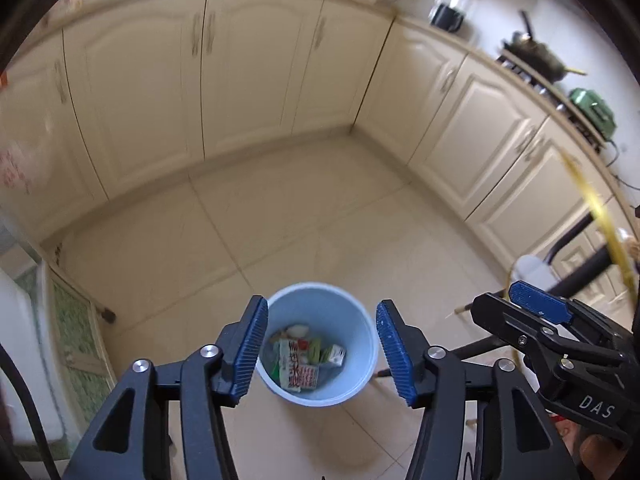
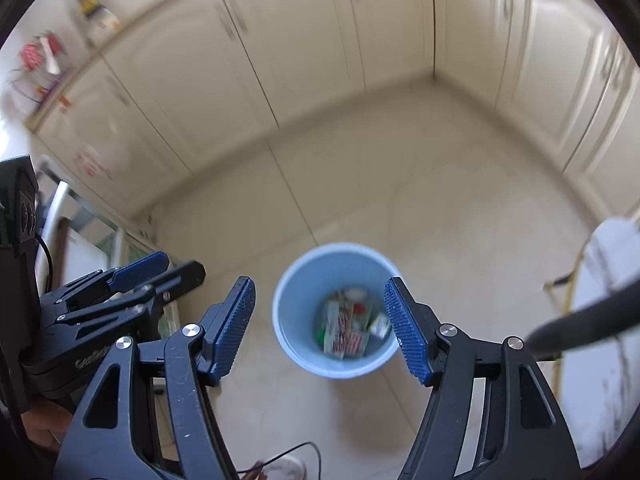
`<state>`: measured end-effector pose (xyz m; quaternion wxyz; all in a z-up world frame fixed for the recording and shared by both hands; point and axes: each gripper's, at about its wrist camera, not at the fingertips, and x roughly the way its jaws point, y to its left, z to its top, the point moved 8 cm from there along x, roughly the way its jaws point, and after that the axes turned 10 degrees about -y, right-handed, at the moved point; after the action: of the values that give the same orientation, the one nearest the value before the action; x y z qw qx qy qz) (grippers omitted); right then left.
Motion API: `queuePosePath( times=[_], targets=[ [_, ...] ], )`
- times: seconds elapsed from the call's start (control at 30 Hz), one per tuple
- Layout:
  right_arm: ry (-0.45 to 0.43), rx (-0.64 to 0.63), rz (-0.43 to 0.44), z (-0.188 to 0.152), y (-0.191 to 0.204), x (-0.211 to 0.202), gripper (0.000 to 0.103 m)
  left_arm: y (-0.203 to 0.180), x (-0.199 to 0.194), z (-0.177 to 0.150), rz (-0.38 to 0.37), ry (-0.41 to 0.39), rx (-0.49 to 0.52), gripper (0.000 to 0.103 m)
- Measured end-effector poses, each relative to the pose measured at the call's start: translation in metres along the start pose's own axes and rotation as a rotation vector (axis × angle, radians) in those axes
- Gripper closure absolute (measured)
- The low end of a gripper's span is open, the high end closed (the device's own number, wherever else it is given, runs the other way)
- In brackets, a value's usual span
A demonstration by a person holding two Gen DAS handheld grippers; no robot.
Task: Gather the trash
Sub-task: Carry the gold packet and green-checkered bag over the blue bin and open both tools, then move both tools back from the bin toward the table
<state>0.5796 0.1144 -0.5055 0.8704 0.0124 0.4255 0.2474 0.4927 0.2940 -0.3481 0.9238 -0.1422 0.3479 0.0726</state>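
A light blue bin (image 1: pixel 356 332) stands on the tiled floor, straight below both grippers. Several pieces of trash (image 1: pixel 304 364) lie inside it: printed wrappers, small cartons and a white scrap. My left gripper (image 1: pixel 323 303) hangs above the bin's mouth, open, with nothing between its blue pads. In the right wrist view the bin (image 2: pixel 300 300) and the trash (image 2: pixel 348 332) also show between the fingers. My right gripper (image 2: pixel 320 280) is open and holds nothing. Each gripper sees the other beside it: the right gripper (image 1: pixel 536 304) and the left gripper (image 2: pixel 140 268).
Cream cabinets (image 1: pixel 248 72) line the back and right walls. On the counter stand a wok (image 1: pixel 540 56), a green appliance (image 1: pixel 594 110) and a dark kettle (image 1: pixel 448 12). A glass-fronted unit (image 1: pixel 76 340) is at left. Black legs (image 1: pixel 480 346) and a yellow rim (image 1: pixel 596 204) are at right.
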Motion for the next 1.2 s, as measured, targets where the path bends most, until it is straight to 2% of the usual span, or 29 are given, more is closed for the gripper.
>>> queuePosePath(
  times=[0.27, 0.3, 0.4, 0.53, 0.6, 0.63, 0.7, 0.77, 0.8, 0.83, 0.93, 1.03, 1.1, 1.2],
  targets=[
    [-0.288, -0.040, -0.034, 0.035, 0.019, -0.183, 0.012, -0.080, -0.165, 0.038, -0.045, -0.291, 0.116, 0.023],
    [-0.312, -0.042, -0.041, 0.039, 0.018, -0.203, 0.010, -0.092, -0.182, 0.037, -0.054, -0.325, 0.127, 0.018],
    [-0.419, -0.038, -0.066, 0.040, 0.017, -0.277, 0.008, -0.138, -0.239, 0.030, -0.076, -0.413, 0.157, 0.013],
    [-0.527, -0.043, -0.115, 0.037, 0.012, -0.366, 0.000, -0.166, -0.303, 0.012, -0.082, -0.498, 0.192, 0.004],
    [-0.573, -0.057, -0.114, 0.035, 0.016, -0.405, 0.000, -0.182, -0.339, 0.003, -0.091, -0.552, 0.211, 0.001],
    [-0.603, -0.060, -0.124, 0.033, 0.016, -0.428, 0.000, -0.187, -0.358, -0.020, -0.094, -0.572, 0.215, 0.001],
    [-0.648, -0.059, -0.148, 0.029, 0.017, -0.464, 0.000, -0.202, -0.385, -0.029, -0.095, -0.615, 0.212, 0.001],
    [-0.698, -0.064, -0.171, 0.024, 0.019, -0.502, 0.000, -0.209, -0.413, -0.053, -0.101, -0.649, 0.209, 0.001],
    [-0.715, -0.067, -0.184, 0.024, 0.020, -0.519, 0.000, -0.217, -0.428, -0.083, -0.095, -0.662, 0.208, 0.001],
    [-0.740, -0.072, -0.195, 0.021, 0.022, -0.537, 0.000, -0.221, -0.441, -0.089, -0.085, -0.678, 0.209, 0.001],
    [-0.786, -0.078, -0.231, 0.017, 0.023, -0.580, 0.000, -0.219, -0.486, -0.138, -0.082, -0.726, 0.226, 0.001],
    [-0.833, -0.095, -0.279, 0.014, 0.026, -0.615, 0.000, -0.234, -0.508, -0.167, -0.096, -0.773, 0.243, 0.001],
    [-0.863, -0.102, -0.306, 0.013, 0.028, -0.632, 0.000, -0.240, -0.502, -0.189, -0.090, -0.808, 0.253, 0.001],
    [-0.888, -0.101, -0.337, 0.009, 0.028, -0.649, 0.000, -0.248, -0.495, -0.213, -0.090, -0.820, 0.280, 0.001]
  ],
)
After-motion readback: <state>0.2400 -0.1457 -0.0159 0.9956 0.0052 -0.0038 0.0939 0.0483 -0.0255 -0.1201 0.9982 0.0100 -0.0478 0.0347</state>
